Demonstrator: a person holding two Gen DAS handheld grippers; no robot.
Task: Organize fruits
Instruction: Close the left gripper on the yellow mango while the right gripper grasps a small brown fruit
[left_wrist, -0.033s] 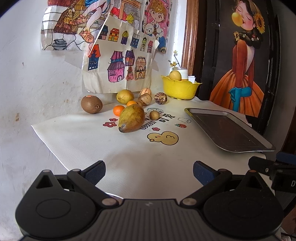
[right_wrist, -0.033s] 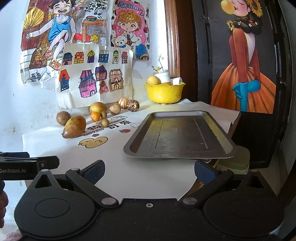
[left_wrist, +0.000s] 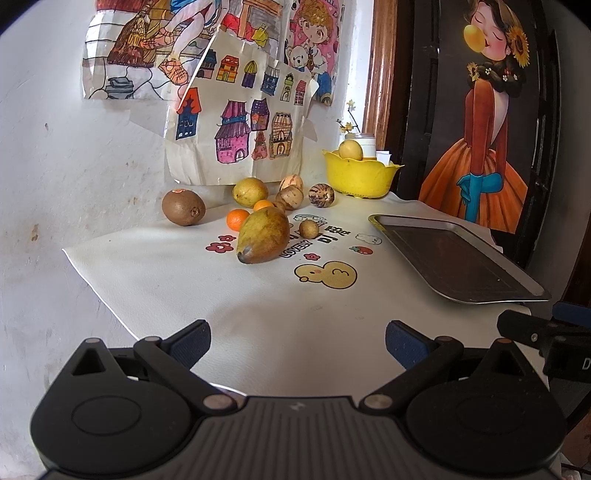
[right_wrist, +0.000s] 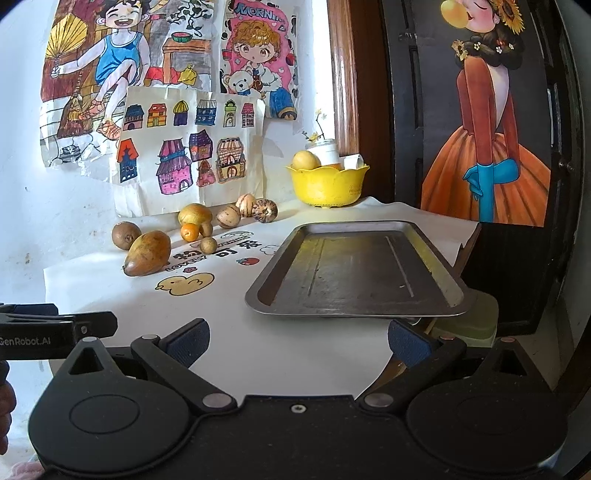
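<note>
Fruits lie in a loose group on the white mat by the wall: a large mango (left_wrist: 263, 236) (right_wrist: 147, 253), a kiwi (left_wrist: 183, 207) (right_wrist: 126, 234), two small oranges (left_wrist: 238, 218), a yellow fruit (left_wrist: 250, 192), several brown striped fruits (left_wrist: 320, 195) and a small round one (left_wrist: 308, 229). An empty metal tray (left_wrist: 458, 258) (right_wrist: 358, 269) lies to their right. My left gripper (left_wrist: 297, 343) is open and empty, well short of the mango. My right gripper (right_wrist: 297, 341) is open and empty at the tray's near edge.
A yellow bowl (left_wrist: 358, 177) (right_wrist: 327, 184) holding a yellow fruit stands at the back by the wall. Drawings hang on the wall behind the fruits. A dark painted door is at the right. The mat's left edge (left_wrist: 96, 284) overhangs.
</note>
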